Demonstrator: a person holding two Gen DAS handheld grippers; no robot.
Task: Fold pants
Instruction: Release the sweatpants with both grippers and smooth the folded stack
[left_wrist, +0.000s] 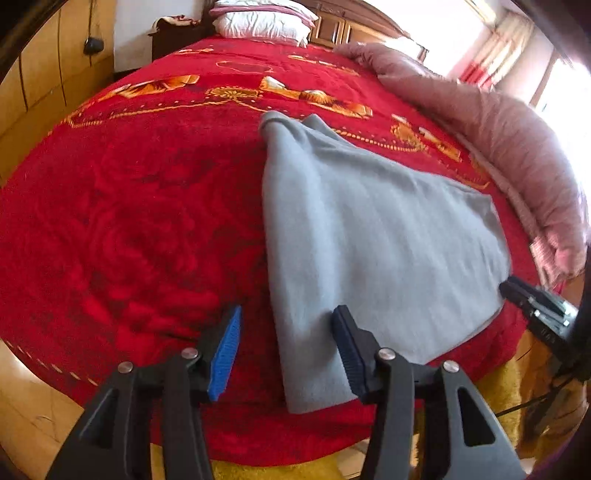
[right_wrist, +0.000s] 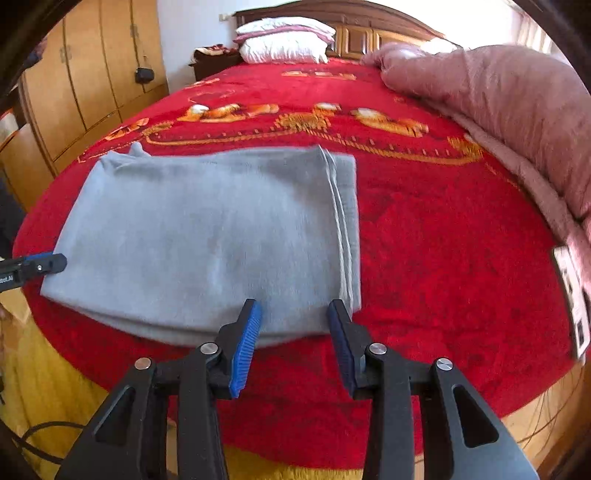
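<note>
The grey pants (left_wrist: 373, 236) lie folded flat on the red bed blanket (left_wrist: 129, 221), near the bed's foot edge. My left gripper (left_wrist: 286, 317) is open, its jaws either side of the pants' near left corner, empty. My right gripper (right_wrist: 293, 310) is open at the pants' (right_wrist: 207, 236) near right corner, empty. The right gripper's tip shows in the left wrist view (left_wrist: 532, 299) beside the pants' right edge. The left gripper's tip shows in the right wrist view (right_wrist: 40, 264) at the pants' left edge.
A pink quilt (right_wrist: 509, 122) is bunched along the bed's right side. White pillows (right_wrist: 284, 42) lie at the wooden headboard. Wooden wardrobes (right_wrist: 85, 81) stand to the left. A yellow bed skirt (left_wrist: 280, 470) hangs below the blanket (right_wrist: 443, 258).
</note>
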